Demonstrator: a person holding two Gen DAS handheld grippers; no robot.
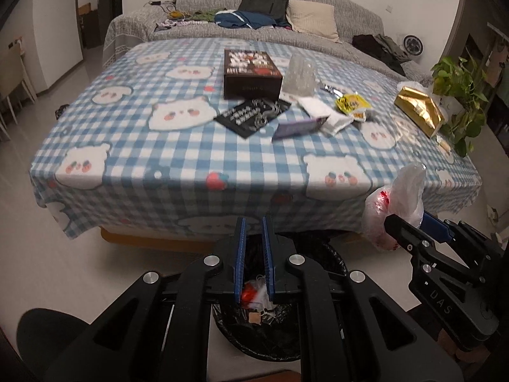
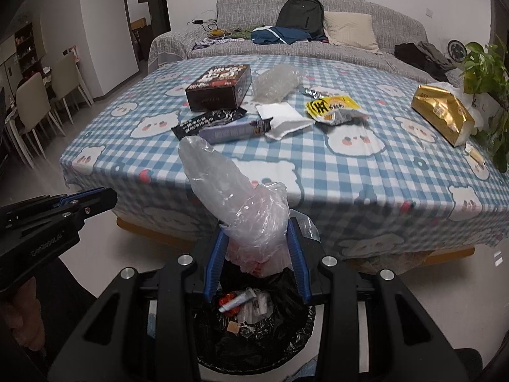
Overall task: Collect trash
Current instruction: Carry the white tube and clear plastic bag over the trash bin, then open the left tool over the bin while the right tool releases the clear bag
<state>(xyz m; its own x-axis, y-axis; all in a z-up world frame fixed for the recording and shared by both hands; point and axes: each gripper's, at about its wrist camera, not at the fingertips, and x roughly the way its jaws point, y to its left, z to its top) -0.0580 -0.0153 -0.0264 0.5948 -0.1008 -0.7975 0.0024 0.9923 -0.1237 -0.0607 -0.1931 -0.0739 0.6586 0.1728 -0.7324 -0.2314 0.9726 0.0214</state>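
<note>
My right gripper (image 2: 258, 229) is shut on a crumpled clear plastic bag (image 2: 235, 197) with red print and holds it over a black-lined trash bin (image 2: 254, 334) on the floor in front of the table. The bag also shows in the left wrist view (image 1: 397, 203), with the right gripper (image 1: 410, 219) at lower right. My left gripper (image 1: 253, 222) is empty, its jaws a narrow gap apart, above the same bin (image 1: 261, 321). Wrappers lie on the checked tablecloth: a yellow packet (image 2: 331, 108), a white pouch (image 2: 283, 117), a purple wrapper (image 2: 232, 132), a black wrapper (image 2: 206, 119).
A dark box (image 2: 219, 87), a bubble-wrap piece (image 2: 276, 84) and a gold bag (image 2: 442, 116) stand on the table (image 2: 350, 175). A plant (image 2: 486, 73) is at the right edge. A grey sofa (image 2: 318, 41) lies behind. Chairs (image 2: 35, 105) stand at the left.
</note>
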